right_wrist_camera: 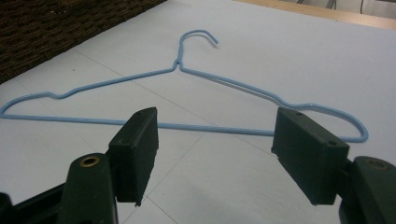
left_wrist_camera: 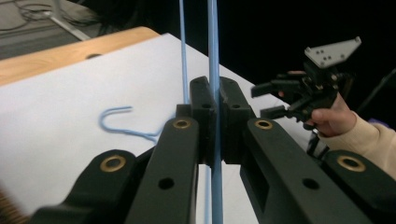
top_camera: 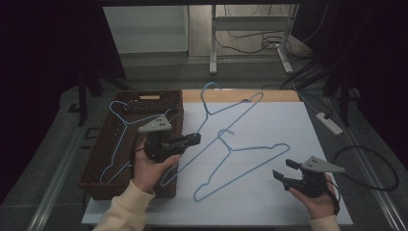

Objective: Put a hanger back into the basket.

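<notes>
the left gripper point(top_camera: 195, 140) pinches the wire of a blue hanger point(top_camera: 226, 111), its jaws pressed tight on the thin rod, which runs off toward 1 o'clock above the white table point(top_camera: 288, 125). the right gripper point(top_camera: 283, 169) hangs with jaws spread and nothing between them, near the table's 5 o'clock corner. a second hanger point(top_camera: 250, 166) lies flat at its 10 o'clock. a third hanger point(top_camera: 122, 130) lies in the brown basket point(top_camera: 96, 185) at the table's 9 o'clock side.
</notes>
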